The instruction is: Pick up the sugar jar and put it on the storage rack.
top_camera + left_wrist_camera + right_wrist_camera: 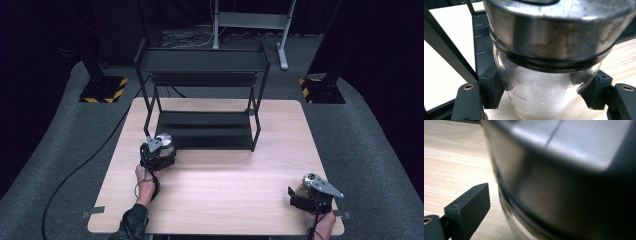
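Note:
A glass jar (541, 97) with a brushed metal lid (554, 37) and white grains inside sits between my left gripper's jaws. The left gripper (162, 149) is shut on it; both pads (491, 90) press the glass. This jar (164, 140) stands on the table by the front left leg of a black rack (257, 125). A second metal-lidded jar (310, 179) stands near the table's front right corner, at my right gripper (306, 188). In the right gripper view that jar (564, 182) looms very close and blurred. One finger (467, 211) stands apart from the glass with wood showing between; the other is hidden.
The black two-shelf rack stands at the back middle of the wooden table (225, 175), its lower shelf (200, 131) low over the tabletop and its upper shelf (200, 60) above. A black cable (85, 162) trails across the grey floor at the left.

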Tool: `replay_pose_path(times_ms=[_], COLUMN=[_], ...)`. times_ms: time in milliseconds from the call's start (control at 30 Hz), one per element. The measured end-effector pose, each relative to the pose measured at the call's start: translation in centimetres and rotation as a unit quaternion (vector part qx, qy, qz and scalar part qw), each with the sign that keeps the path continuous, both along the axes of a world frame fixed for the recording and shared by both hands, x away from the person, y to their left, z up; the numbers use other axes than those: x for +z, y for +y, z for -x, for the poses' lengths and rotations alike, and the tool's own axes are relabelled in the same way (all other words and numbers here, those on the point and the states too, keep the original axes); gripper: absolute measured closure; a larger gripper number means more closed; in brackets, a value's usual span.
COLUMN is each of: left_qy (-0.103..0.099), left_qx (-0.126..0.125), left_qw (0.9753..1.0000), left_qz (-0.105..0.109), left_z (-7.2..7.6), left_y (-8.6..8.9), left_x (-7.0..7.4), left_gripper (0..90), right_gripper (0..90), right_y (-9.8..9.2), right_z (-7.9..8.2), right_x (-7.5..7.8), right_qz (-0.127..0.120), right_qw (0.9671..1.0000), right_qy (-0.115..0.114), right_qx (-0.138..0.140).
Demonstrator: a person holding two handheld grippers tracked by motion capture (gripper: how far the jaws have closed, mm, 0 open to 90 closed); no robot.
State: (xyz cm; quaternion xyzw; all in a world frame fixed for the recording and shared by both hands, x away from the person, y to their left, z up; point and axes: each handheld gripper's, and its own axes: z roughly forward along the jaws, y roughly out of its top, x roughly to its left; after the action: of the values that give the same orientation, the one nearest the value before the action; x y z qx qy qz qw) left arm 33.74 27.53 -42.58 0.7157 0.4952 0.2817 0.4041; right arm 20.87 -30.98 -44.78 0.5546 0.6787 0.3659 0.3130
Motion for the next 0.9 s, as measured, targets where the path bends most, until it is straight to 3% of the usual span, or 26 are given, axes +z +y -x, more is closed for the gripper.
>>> replay_pose_path(times_ms=[900], left_qy=[-0.001], left_qx=[-0.022], left_qw=[0.9997], left_qz=[-0.001], left_z=[-1.4], left_y=[-1.7], left_x=[0.7], left_gripper=[29.8], right_gripper=[1.7], right_y=[-0.1], right_z=[0.0], right_x=[0.0], right_qz=[-0.002], right_qw=[1.0], right_qy=[-0.001], right_qx=[0.001])
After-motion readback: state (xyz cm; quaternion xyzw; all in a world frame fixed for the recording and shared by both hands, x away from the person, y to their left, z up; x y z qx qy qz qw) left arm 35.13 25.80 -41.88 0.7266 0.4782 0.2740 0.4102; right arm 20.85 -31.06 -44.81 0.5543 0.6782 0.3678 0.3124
